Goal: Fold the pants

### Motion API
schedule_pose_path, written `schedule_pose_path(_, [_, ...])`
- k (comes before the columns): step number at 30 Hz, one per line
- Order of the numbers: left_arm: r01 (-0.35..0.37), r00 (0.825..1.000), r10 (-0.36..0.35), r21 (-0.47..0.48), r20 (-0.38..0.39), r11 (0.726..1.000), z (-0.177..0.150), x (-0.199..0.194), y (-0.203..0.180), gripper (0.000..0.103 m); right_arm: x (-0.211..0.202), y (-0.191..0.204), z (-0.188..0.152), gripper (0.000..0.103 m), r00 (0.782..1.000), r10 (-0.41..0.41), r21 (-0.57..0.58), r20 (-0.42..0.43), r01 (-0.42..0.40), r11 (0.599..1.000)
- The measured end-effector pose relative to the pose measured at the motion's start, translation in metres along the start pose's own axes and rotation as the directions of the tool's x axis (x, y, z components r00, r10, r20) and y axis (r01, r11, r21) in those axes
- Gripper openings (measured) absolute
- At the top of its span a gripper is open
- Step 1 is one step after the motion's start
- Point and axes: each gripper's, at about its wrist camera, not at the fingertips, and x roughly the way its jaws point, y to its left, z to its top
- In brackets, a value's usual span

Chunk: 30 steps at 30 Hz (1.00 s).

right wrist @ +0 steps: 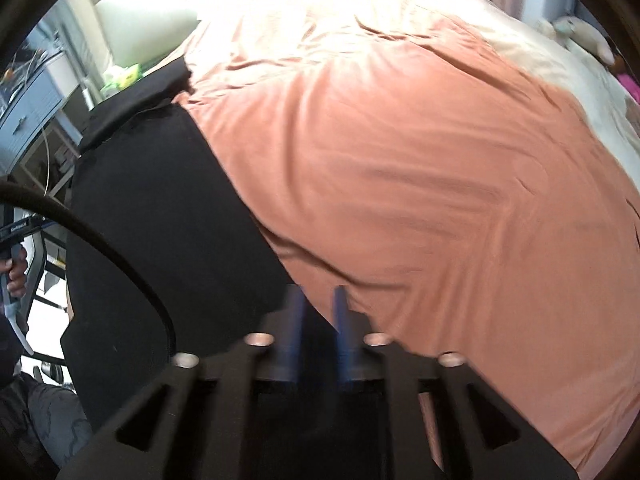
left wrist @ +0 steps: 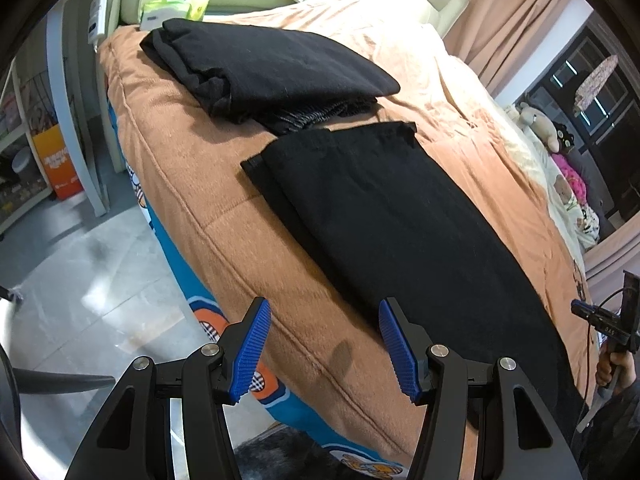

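Peach bedspread (left wrist: 208, 184) bears black pants (left wrist: 384, 216), folded pile (left wrist: 272, 64) beyond; both jaws parted, empty.

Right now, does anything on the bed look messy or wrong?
Mostly tidy. The long black pants lie flat on the orange blanket. Only the folded black pile behind them looks odd: a striped layer pokes out from under its near edge.

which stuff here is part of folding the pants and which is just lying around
Part of the job:
- black pants, laid flat on the bed
- left gripper, open above the bed edge
- right gripper, nothing seen between its blurred pads

Lying about:
- folded black clothes
- tissue pack
- stuffed toy
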Motion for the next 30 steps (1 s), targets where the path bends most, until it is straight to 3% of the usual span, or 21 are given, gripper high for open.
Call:
schedule_pose_path(1, [-0.001,1.0,0.001,0.001,0.003,1.0,0.003,0.001,0.001,0.059,0.007,0.006,0.007,0.047,1.0,0.003,-0.018,0.01,-0.003,1.0])
schedule_pose_path(10, [0.015,1.0,-0.014,-0.056,0.004,0.998,0.027,0.022,0.018,0.059,0.069,0.046,0.053,0.047,0.997,0.07,-0.144,-0.01,-0.071,0.987])
schedule_pose_path(17, [0.016,0.999,-0.011,-0.107,0.046,0.994,0.046,0.027,0.028,0.059,0.123,0.08,0.097,0.047,0.991,0.13,-0.22,-0.031,-0.134,0.966])
schedule_pose_path(20, [-0.004,0.998,0.012,-0.123,0.065,0.992,0.051,0.026,0.031,0.052,0.147,0.094,0.114,0.047,0.988,0.148,-0.241,-0.035,-0.152,0.959])
schedule_pose_path(22, [-0.012,0.997,0.022,-0.141,0.069,0.99,0.054,0.026,0.037,0.042,0.164,0.102,0.124,0.047,0.986,0.163,-0.238,-0.036,-0.167,0.957])
schedule_pose_path(28, [-0.013,0.996,0.026,-0.158,0.085,0.987,0.063,0.026,0.046,0.04,0.194,0.114,0.139,0.047,0.98,0.191,-0.246,-0.049,-0.197,0.949])
schedule_pose_path(30, [-0.014,0.995,0.029,-0.164,0.092,0.986,0.066,0.025,0.048,0.04,0.204,0.116,0.144,0.042,0.978,0.197,-0.237,-0.061,-0.206,0.949])
